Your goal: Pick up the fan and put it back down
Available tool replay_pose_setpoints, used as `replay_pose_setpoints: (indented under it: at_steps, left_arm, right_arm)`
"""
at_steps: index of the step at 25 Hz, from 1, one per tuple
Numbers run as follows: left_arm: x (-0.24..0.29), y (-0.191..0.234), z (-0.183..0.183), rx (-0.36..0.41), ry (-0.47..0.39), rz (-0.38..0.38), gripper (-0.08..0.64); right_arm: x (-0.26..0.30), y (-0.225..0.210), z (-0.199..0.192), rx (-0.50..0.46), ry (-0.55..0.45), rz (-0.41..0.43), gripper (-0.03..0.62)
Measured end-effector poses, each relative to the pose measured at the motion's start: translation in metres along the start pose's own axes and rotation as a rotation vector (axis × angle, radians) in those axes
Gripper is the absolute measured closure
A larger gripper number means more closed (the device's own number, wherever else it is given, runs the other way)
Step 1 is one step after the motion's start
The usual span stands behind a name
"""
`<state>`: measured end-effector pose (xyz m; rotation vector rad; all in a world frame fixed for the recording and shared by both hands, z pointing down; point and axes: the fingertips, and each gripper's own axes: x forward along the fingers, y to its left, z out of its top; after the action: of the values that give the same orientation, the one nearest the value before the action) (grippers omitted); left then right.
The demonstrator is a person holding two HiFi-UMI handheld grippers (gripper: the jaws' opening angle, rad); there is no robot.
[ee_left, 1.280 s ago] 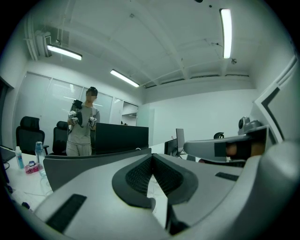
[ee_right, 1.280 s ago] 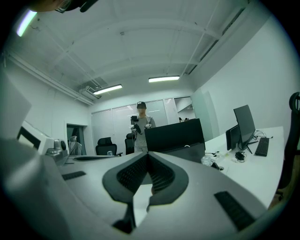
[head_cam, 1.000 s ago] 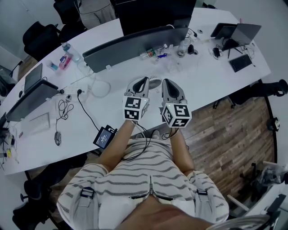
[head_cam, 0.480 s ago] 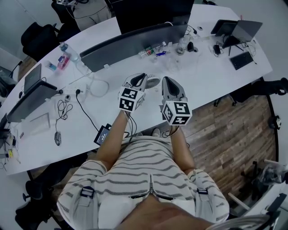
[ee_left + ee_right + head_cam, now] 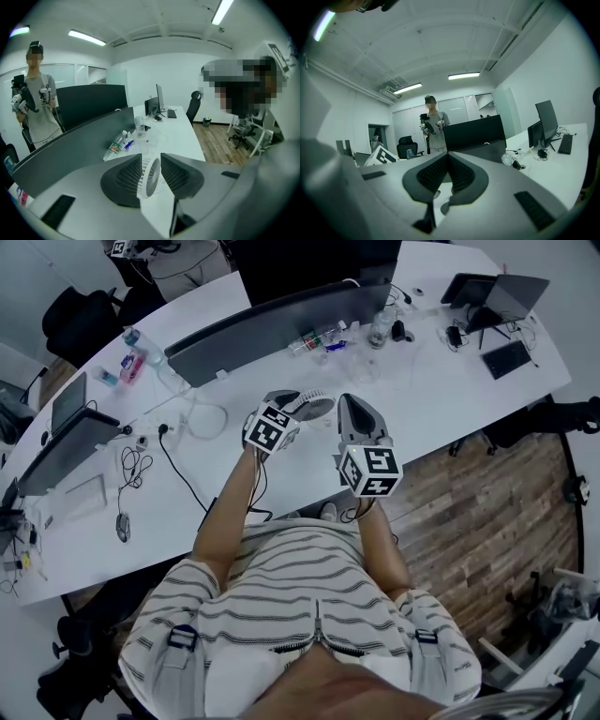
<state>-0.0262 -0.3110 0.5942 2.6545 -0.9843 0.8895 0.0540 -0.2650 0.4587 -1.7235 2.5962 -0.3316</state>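
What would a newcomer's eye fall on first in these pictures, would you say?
The small white fan stands on the desk between the jaws of the left gripper; they have just been opening and do not yet press it. To its right, the right gripper hangs shut and empty.

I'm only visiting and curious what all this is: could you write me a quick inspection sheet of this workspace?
Surface: white curved desk with a grey divider panel along it.
Job's things: small white fan, upright on the desk.
Clutter: plastic bottle, glass, laptop, computer mouse.
Grippers: left gripper open, its jaws have just been opening, with the fan between them but not pressed; right gripper shut, nothing in it.
Cables: black cable and white cable loop on the desk.
Surroundings: wooden floor, black office chair, a person standing beyond the divider.
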Motion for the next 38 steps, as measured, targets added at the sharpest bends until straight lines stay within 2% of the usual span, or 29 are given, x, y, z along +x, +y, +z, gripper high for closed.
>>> replay_pose_setpoints:
  at_steps: [4, 8, 13, 17, 21, 26, 38]
  left_arm:
    - [0.016, 0.001, -0.019, 0.018, 0.073, -0.069, 0.407]
    - [0.025, 0.009, -0.026, 0.049, 0.098, -0.085, 0.397]
    - [0.035, 0.011, -0.033, 0.153, 0.149, -0.108, 0.385]
    - [0.043, 0.005, -0.037, 0.209, 0.185, -0.173, 0.35]
    - [0.056, 0.011, -0.043, 0.285, 0.232, -0.191, 0.337]
    - [0.07, 0.014, -0.059, 0.289, 0.272, -0.24, 0.33]
    - [0.095, 0.017, -0.068, 0.243, 0.306, -0.302, 0.314]
  right_arm:
    - [0.001, -0.002, 0.002, 0.003, 0.001, 0.004, 0.58]
    - [0.002, -0.002, 0.003, -0.001, -0.001, 0.005, 0.58]
    - [0.002, -0.004, 0.003, -0.004, 0.0, -0.001, 0.58]
    - [0.001, -0.006, 0.005, -0.003, -0.006, 0.003, 0.58]
    - [0.001, -0.009, 0.005, -0.002, -0.009, -0.004, 0.58]
    - [0.0, -0.013, 0.004, 0.0, -0.007, -0.016, 0.58]
    - [0.003, -0.025, 0.001, 0.008, 0.004, -0.031, 0.58]
